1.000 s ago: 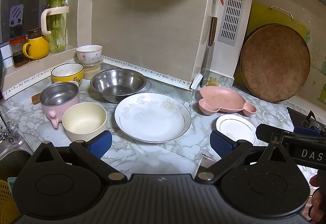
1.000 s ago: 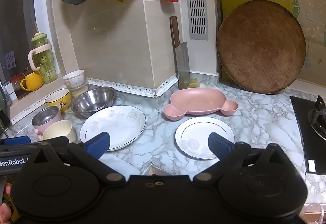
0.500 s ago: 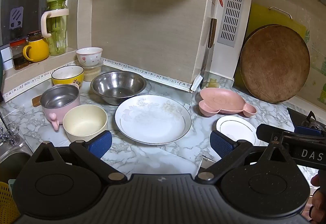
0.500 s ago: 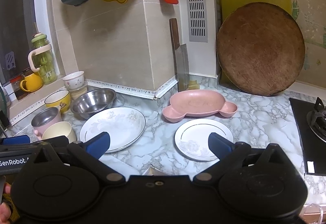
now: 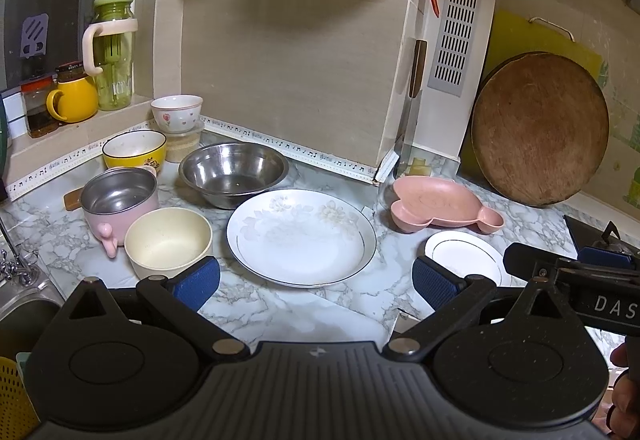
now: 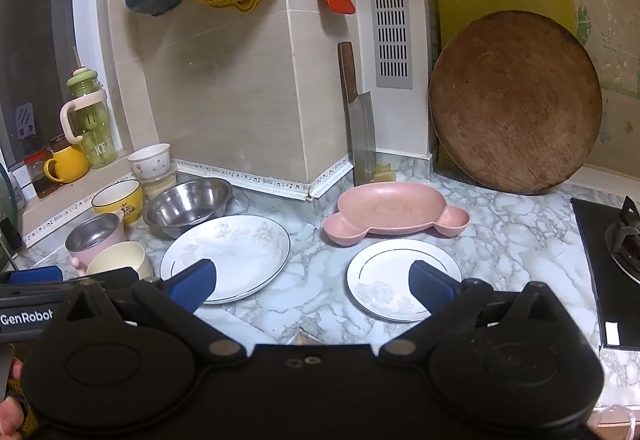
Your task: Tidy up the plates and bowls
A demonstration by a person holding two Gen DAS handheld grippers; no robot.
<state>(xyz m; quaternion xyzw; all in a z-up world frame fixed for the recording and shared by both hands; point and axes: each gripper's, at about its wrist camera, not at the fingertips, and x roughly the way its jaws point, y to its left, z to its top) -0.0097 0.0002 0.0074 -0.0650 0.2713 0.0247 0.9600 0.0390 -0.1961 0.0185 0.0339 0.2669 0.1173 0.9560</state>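
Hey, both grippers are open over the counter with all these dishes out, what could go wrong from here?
1. The small white plate lies flat on the marble; the right gripper may slip off its thin rim.
2. The cream bowl touches the pink pot; the left gripper could knock it.
3. The cleaver stands behind the pink dish and could topple.

steel bowl [image 5: 233,172] shiny | large plate [image 5: 301,236] glossy (glazed) | chopping board [image 6: 515,102] rough wood

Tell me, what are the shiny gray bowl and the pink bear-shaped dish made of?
The shiny gray bowl looks like stainless steel: its inside mirrors light and dark streaks. The pink bear-shaped dish looks like matte plastic, maybe a fibre mix: dull, even colour with no glare. I can't be sure from looks alone.
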